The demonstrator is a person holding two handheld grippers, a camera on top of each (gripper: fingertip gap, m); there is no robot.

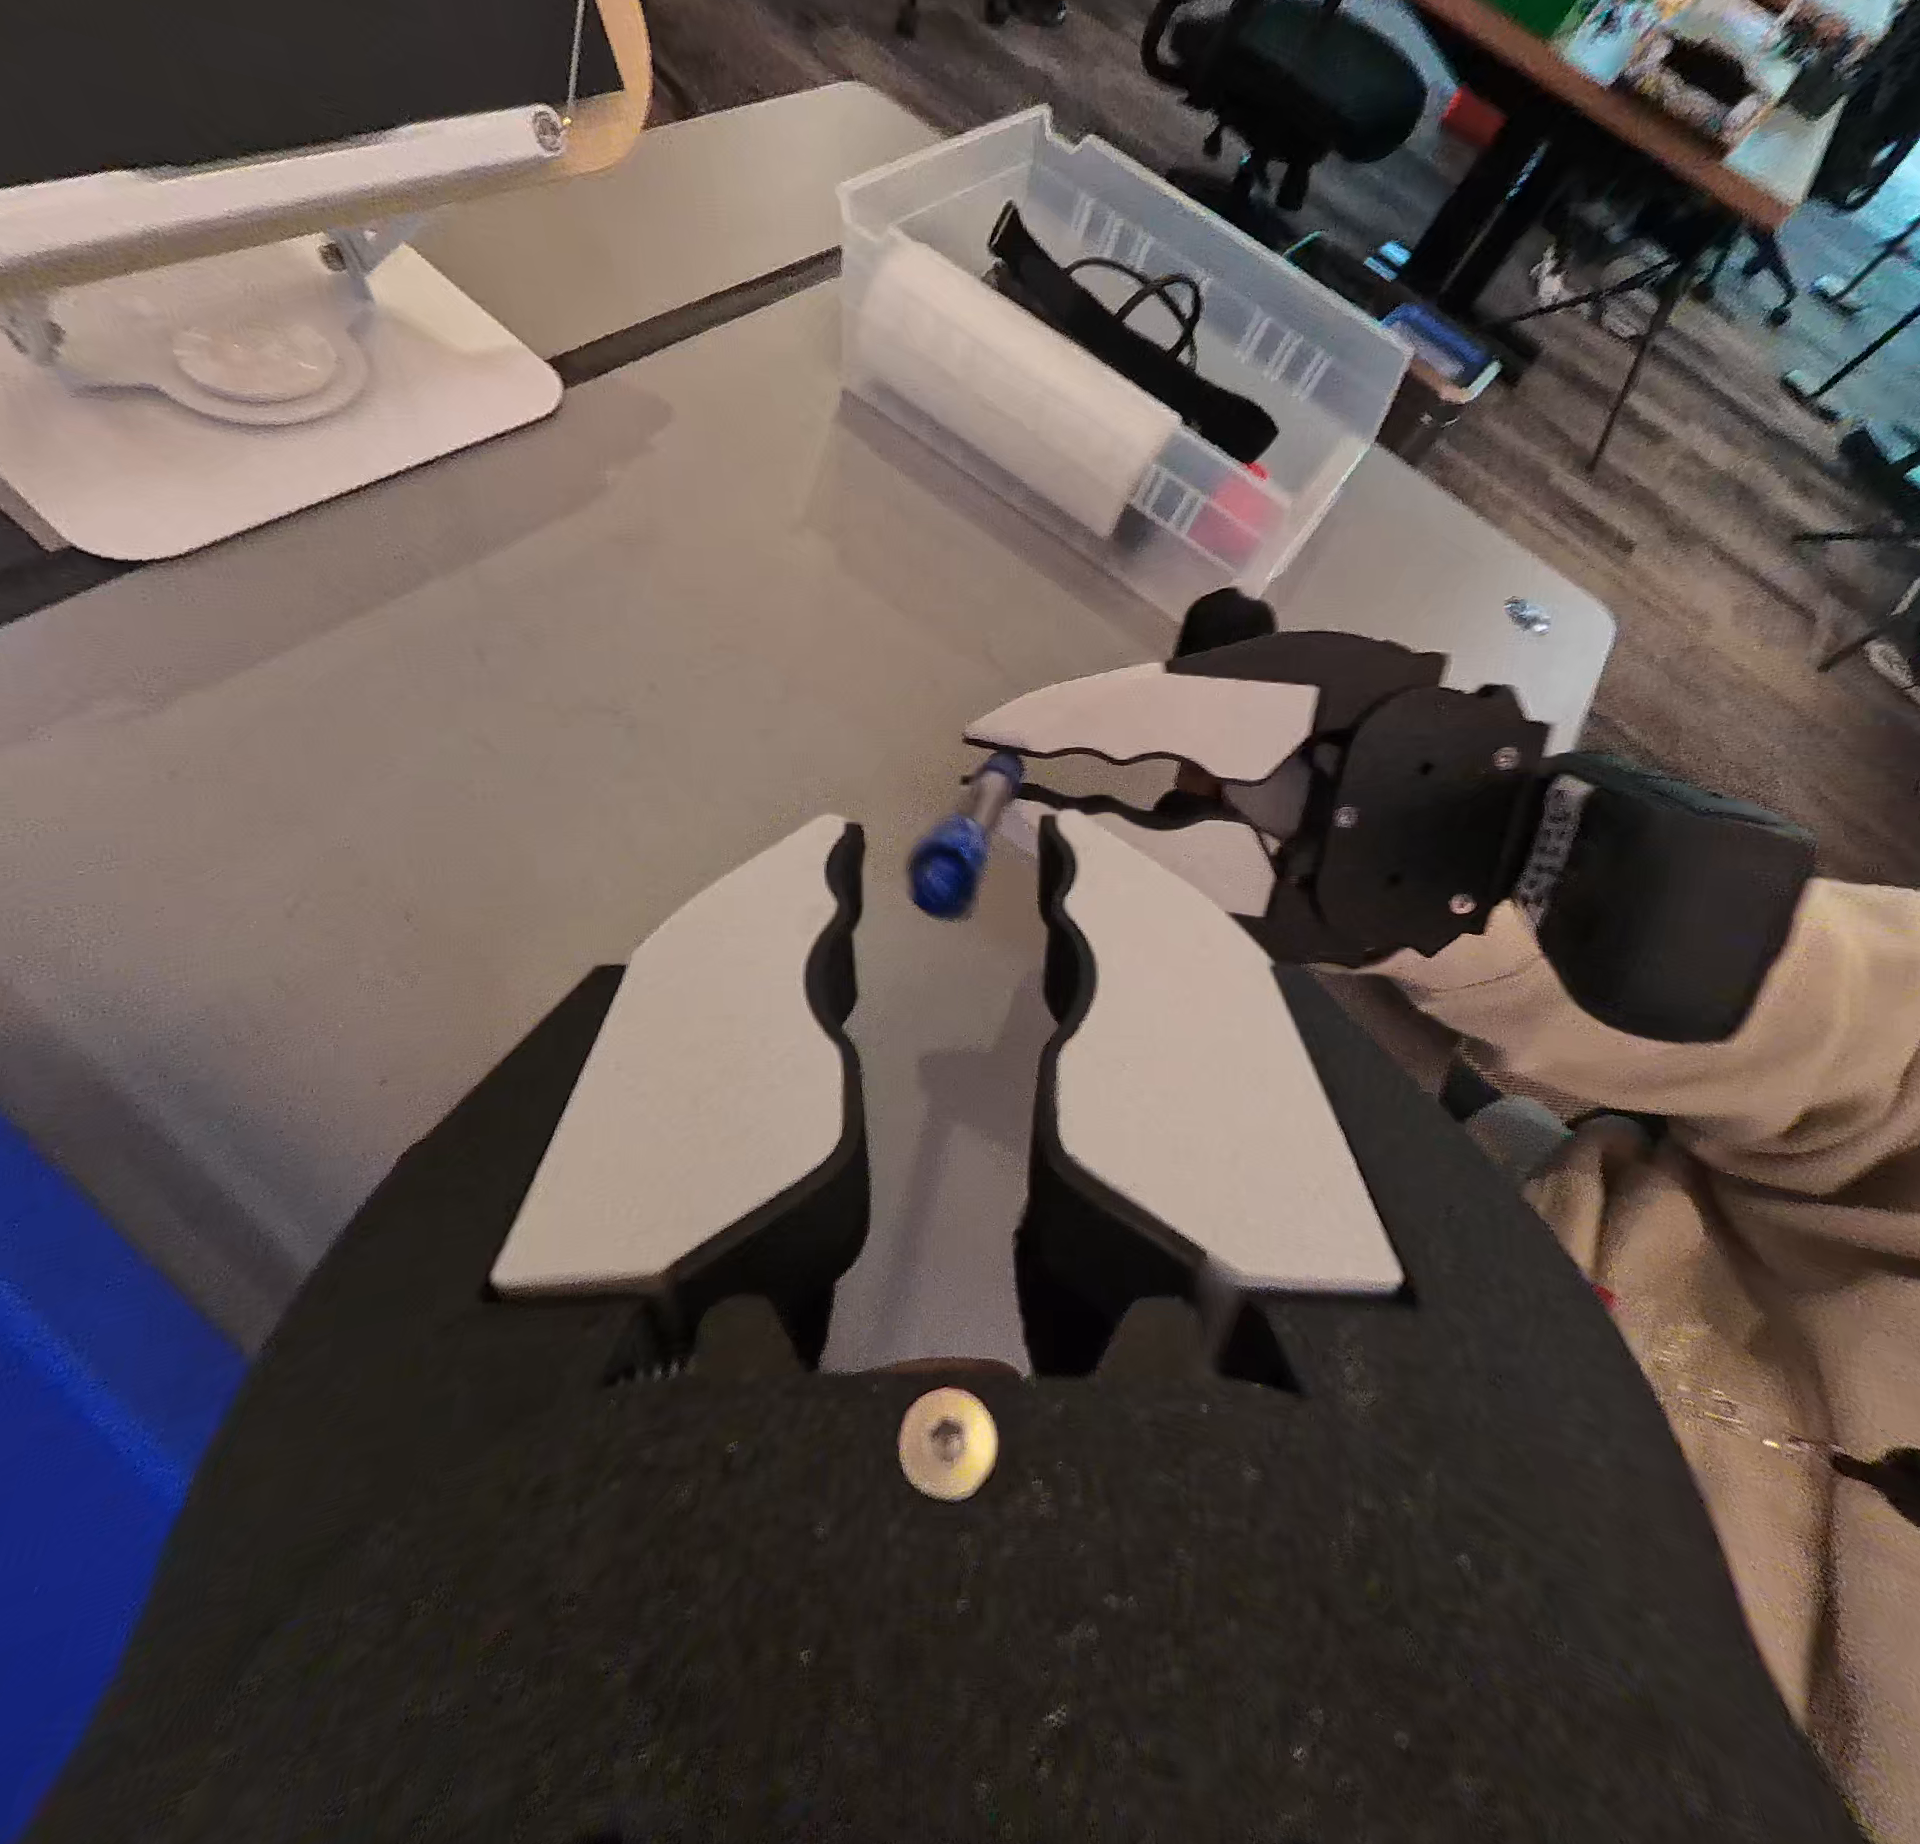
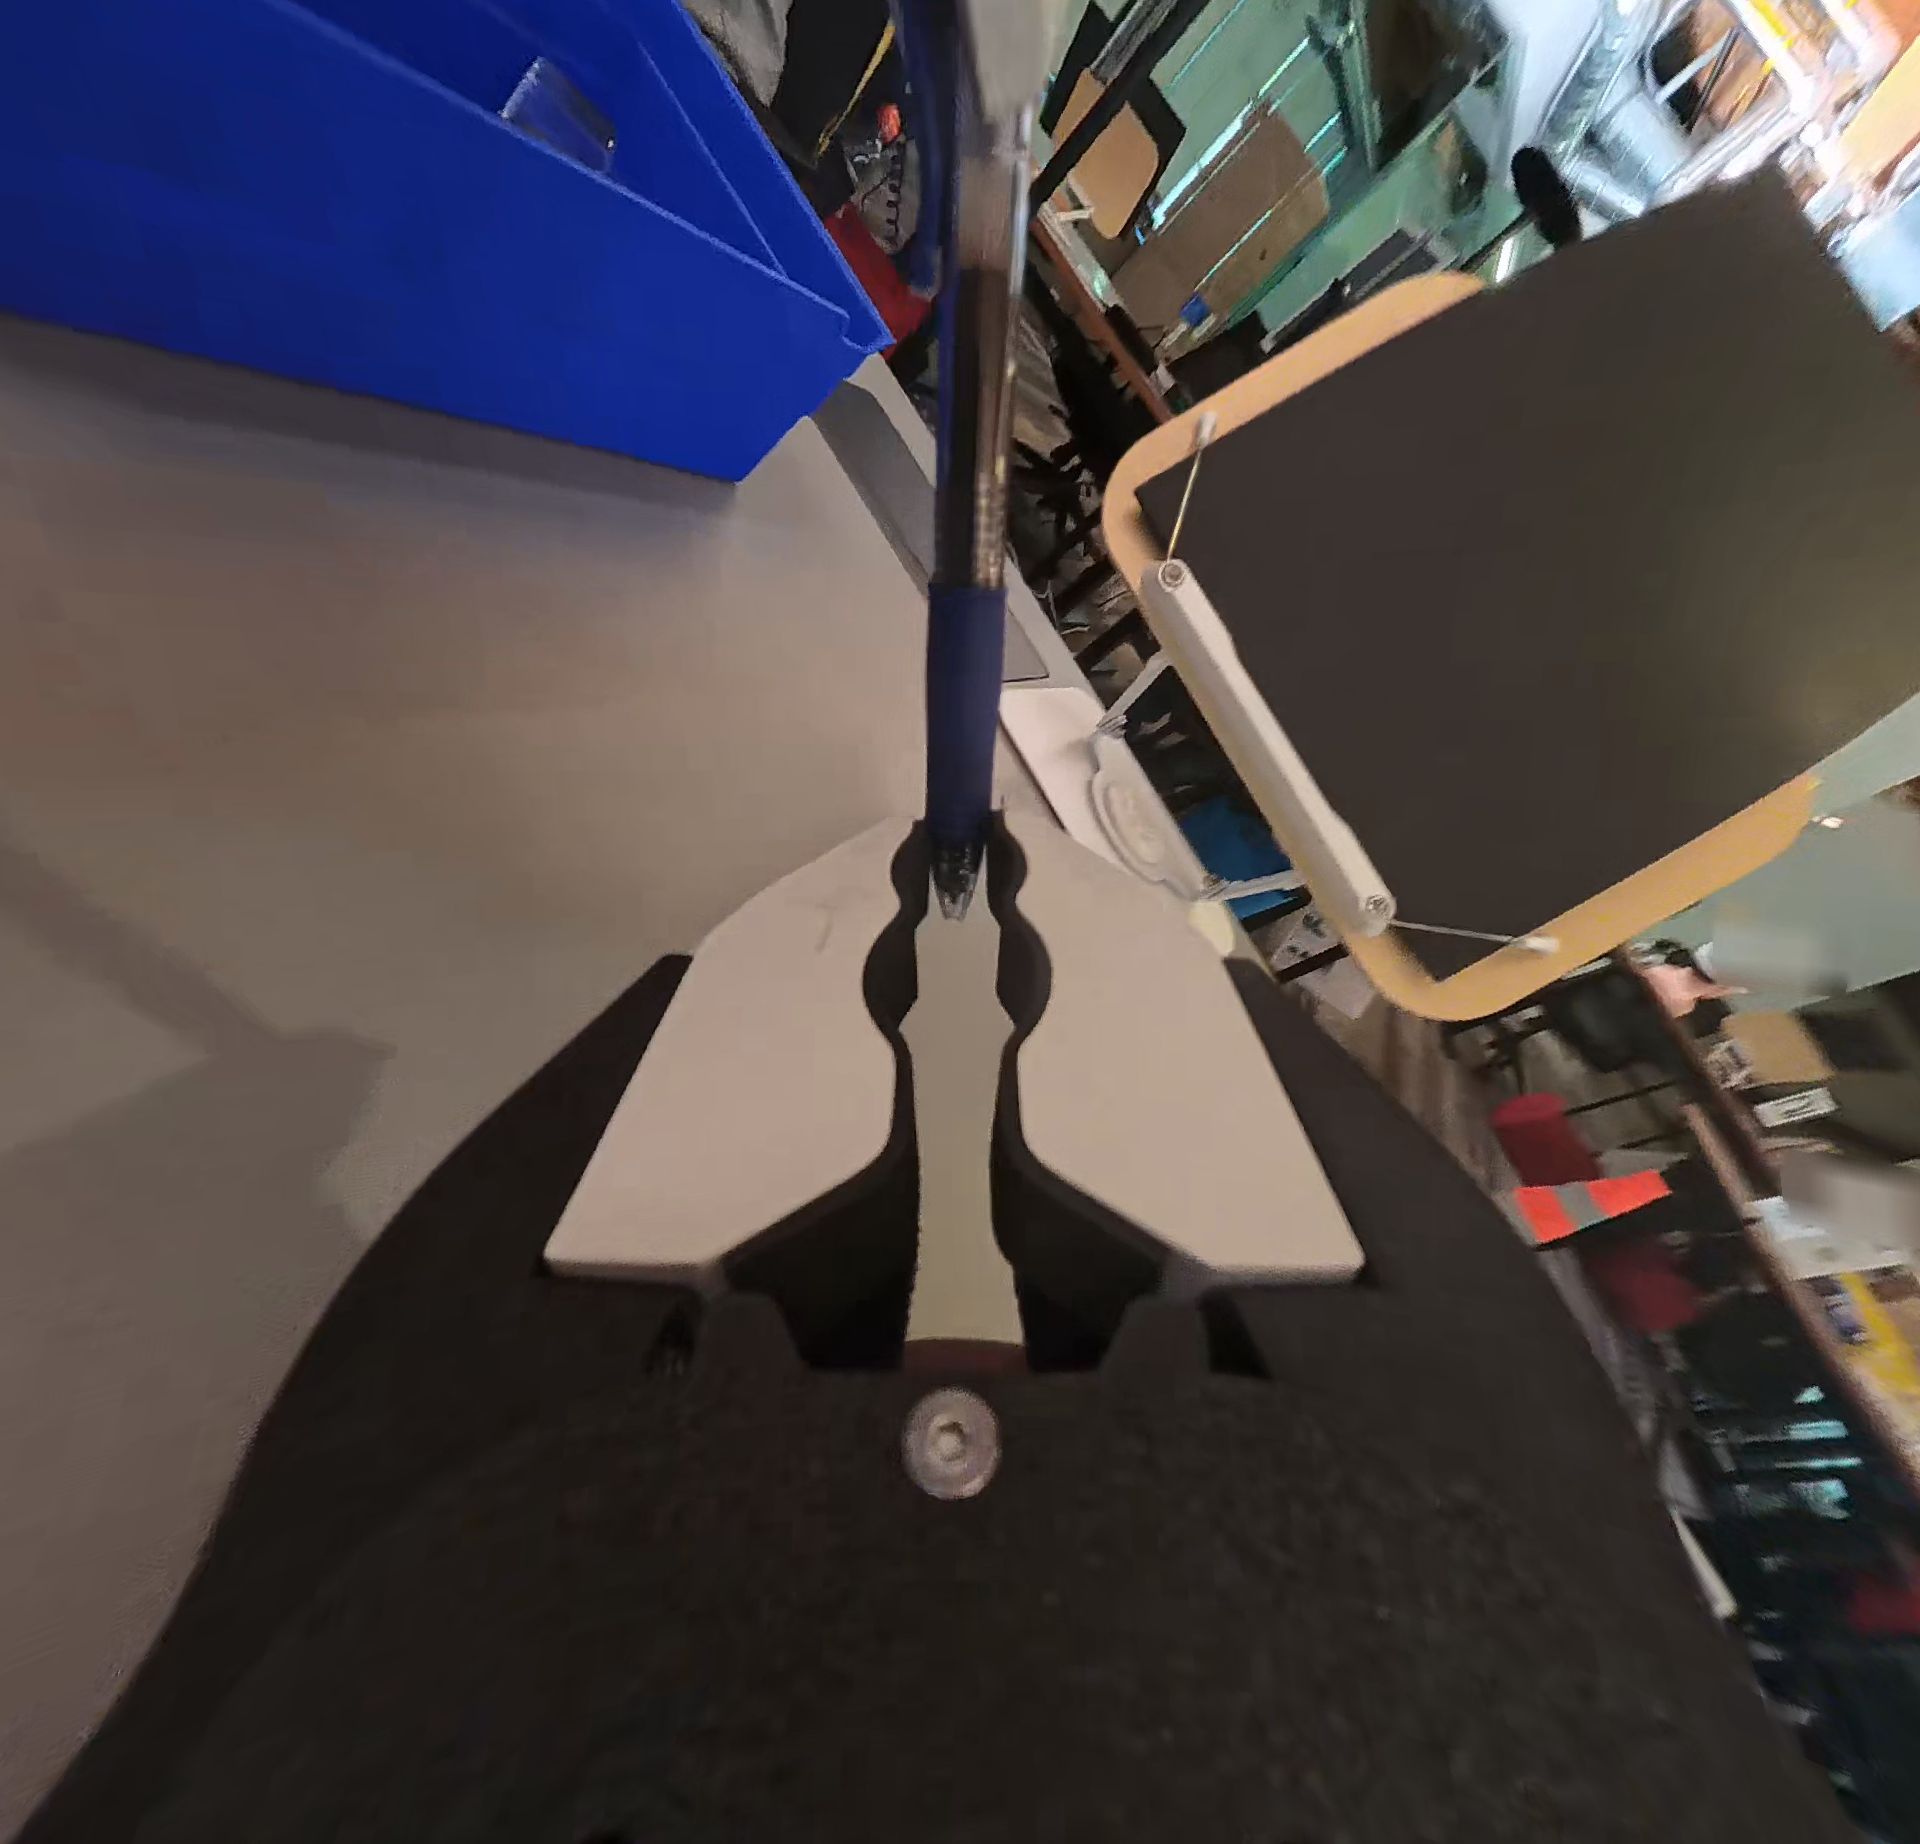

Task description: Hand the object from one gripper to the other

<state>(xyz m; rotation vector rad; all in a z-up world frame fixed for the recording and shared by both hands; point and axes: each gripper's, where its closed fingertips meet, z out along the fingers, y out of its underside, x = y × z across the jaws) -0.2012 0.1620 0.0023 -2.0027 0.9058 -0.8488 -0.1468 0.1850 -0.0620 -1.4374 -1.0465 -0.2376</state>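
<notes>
Now the right gripper (image 2: 956,859) jaws are closed on the tip end of a blue pen (image 2: 961,714). In the left wrist view the pen's blue cap end (image 1: 943,872) sits at frame centre, just ahead of the spread left gripper (image 1: 948,844) jaws, which hold nothing. Its long axis runs roughly along the left jaws. Clear bin (image 1: 1340,340) upper right, blue bin (image 2: 416,267) and tablet stand (image 1: 312,423) stand apart on the bench (image 1: 520,703); nothing obstructs.

Grey table (image 1: 416,755); clear bin (image 1: 1320,381); stand (image 1: 312,423)
</notes>
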